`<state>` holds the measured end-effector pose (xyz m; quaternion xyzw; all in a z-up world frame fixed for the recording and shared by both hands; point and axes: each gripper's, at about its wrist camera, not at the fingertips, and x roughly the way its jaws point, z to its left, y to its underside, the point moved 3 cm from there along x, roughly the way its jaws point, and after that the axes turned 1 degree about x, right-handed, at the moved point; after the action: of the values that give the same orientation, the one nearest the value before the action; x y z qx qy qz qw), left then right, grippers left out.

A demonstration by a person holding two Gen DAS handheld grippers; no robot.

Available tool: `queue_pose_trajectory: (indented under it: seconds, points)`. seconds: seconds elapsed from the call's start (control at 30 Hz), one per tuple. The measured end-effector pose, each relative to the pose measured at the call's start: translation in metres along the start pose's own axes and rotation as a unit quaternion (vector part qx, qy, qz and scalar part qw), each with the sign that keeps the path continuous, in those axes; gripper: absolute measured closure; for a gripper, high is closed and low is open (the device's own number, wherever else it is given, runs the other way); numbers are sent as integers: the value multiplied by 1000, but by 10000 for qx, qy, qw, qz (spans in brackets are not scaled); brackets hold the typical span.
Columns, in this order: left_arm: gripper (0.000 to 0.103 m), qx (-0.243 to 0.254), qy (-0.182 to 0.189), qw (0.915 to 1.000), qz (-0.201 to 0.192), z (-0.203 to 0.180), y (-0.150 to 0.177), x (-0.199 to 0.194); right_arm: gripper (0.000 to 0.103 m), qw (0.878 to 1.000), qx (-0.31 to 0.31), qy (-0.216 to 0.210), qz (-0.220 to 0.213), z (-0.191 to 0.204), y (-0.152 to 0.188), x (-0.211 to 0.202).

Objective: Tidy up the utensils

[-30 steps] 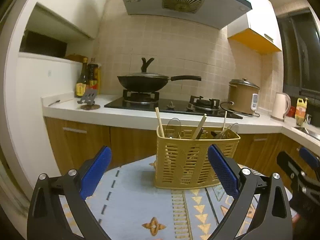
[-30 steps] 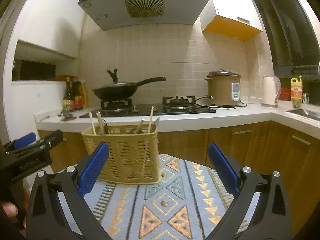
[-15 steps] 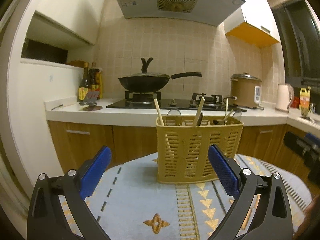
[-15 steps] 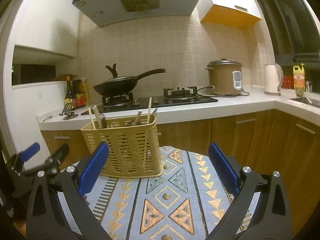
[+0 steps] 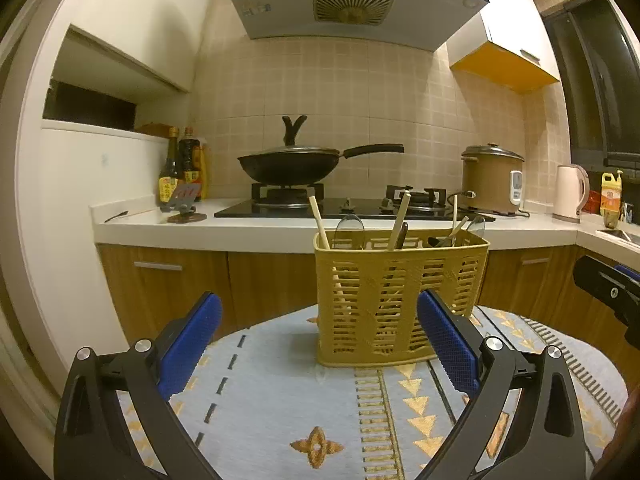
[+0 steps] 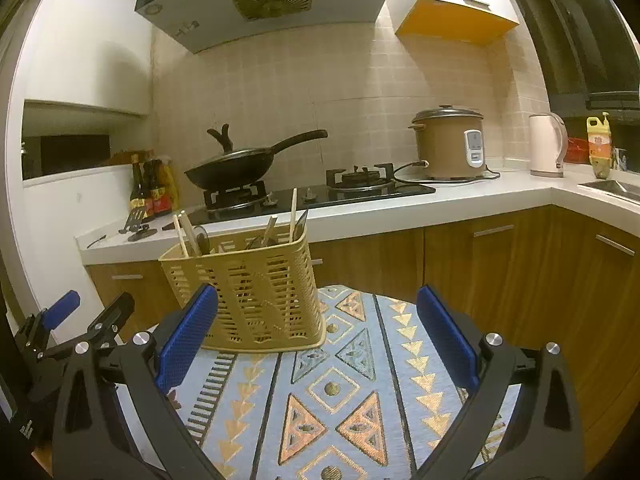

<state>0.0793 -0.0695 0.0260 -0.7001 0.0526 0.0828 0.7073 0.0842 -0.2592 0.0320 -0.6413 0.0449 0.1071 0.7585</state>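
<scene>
left gripper fingers spread, empty, right gripper likewise

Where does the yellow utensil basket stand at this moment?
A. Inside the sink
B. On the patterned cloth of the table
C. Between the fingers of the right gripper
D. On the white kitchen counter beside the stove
B: the yellow utensil basket stands on the patterned cloth, ahead of both open grippers and held by neither.

Slatted plastic basket, woven tablecloth
</scene>
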Motion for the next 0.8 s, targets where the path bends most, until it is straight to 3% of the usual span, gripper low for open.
queue_pose_trajectory:
  seconds: [0.8]
  points:
    - [8,-178,44,9998,123,8,0,6,8,9999,-88,-11,49,7,2,1]
